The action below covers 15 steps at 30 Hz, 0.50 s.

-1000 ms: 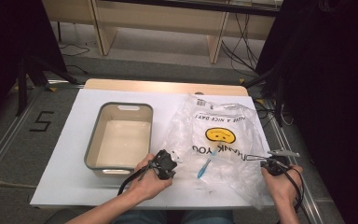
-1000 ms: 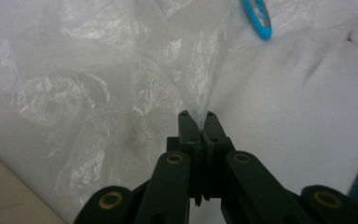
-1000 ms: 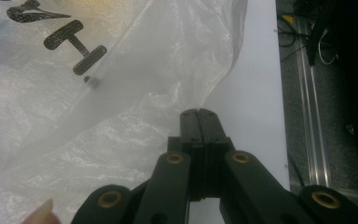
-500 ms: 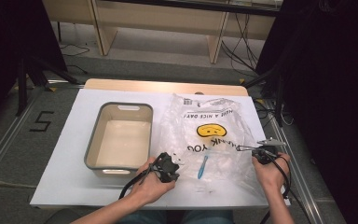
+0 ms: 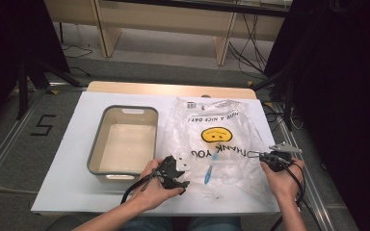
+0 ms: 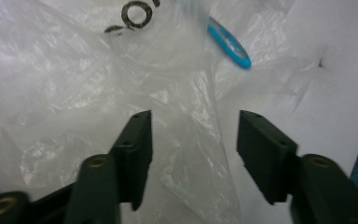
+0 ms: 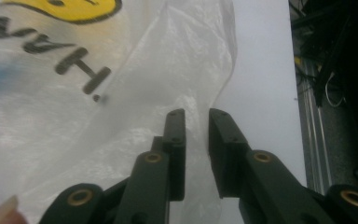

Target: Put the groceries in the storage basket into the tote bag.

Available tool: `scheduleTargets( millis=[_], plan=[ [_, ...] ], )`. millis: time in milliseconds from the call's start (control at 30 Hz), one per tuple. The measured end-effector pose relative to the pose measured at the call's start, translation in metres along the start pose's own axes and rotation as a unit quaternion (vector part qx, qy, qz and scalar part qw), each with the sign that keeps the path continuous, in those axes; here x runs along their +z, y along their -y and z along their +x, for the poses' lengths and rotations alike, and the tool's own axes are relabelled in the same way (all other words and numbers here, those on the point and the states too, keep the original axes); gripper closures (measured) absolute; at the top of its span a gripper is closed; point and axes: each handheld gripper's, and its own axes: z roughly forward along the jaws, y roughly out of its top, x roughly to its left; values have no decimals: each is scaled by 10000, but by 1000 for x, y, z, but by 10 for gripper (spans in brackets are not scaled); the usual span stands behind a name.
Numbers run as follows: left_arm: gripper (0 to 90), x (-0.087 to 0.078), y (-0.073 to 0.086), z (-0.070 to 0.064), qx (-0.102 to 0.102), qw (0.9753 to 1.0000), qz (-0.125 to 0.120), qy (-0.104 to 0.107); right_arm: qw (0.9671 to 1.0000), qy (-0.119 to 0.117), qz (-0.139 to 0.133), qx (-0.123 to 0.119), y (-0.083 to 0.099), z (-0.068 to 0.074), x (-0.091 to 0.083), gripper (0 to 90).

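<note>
The plastic bag [image 5: 219, 139] lies flat on the white table [image 5: 72, 144], just right of the grey tub [image 5: 123, 140], its opening toward the person; the right gripper [image 7: 196, 116] has its jaws nearly closed with a fold of the bag's edge between them, though whether they truly pinch cannot be told, apparently to anchor that side; the left gripper [image 6: 193, 140] stands wide apart over the near hem, gripping nothing, presumably poised to take the other side. The bag is thin, translucent and crinkled, printed with a yellow smiley and black "THANK YOU" lettering; a blue-tipped object [image 6: 228, 42] shows through the film.
</note>
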Motion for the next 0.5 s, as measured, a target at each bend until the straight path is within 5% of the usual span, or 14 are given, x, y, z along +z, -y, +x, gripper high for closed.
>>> scheduleTargets(
  millis=[233, 500],
  plan=[
    [225, -17, 1, -6, 172, 9996, -201, -25, 9988, -233, -418, -121, -1, 3, -23, 589],
    [171, -23, 4, -7, 130, 9995, -271, -39, 9966, -531, -625, -95, 8, 4, -38, 496]
  ],
)
